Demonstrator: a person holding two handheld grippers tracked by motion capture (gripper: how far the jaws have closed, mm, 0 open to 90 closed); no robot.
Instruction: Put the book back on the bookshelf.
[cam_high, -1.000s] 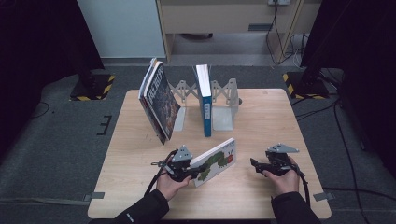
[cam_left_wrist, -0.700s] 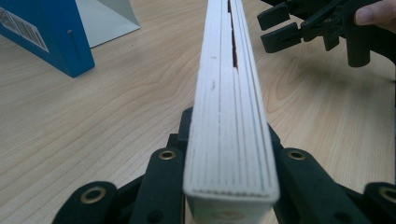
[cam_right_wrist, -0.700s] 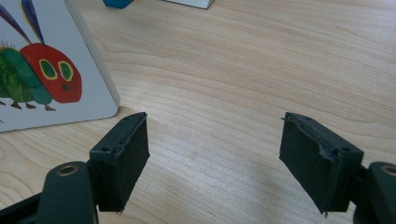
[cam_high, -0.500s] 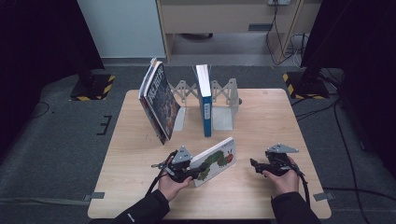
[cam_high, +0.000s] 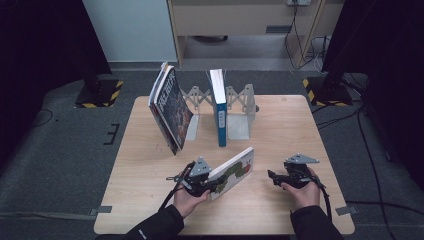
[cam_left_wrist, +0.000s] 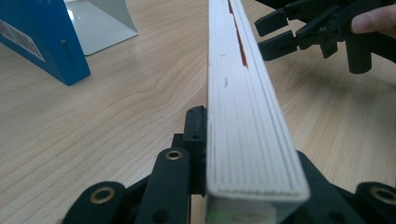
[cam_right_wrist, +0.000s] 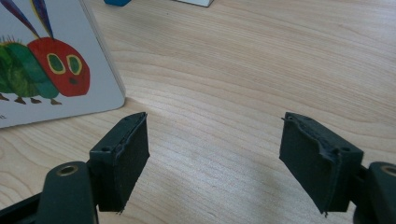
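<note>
White board book (cam_high: 232, 172) with the caterpillar cover is clamped in the left gripper (cam_high: 199, 183), pads pressing both covers near one end, so the rest sticks out ahead of the jaws and tips up on its long edge. Those jaws have just been closing in on it, and in the left gripper view the page block (cam_left_wrist: 245, 107) runs straight out between them. Makes sense to pinch it across its thickness like that: my guess is it's headed upright into the rack (cam_high: 239, 107), which sits well ahead of the left gripper, next to the blue book (cam_high: 218, 107) already standing there.

Right gripper (cam_high: 280, 178) is just beside the book's far end, jaws spread wide with nothing in them, only bare table (cam_right_wrist: 243, 65) between the pads. Looks like it's waiting to steady the free end. Dark book (cam_high: 170, 107) leans against the rack's other side.
</note>
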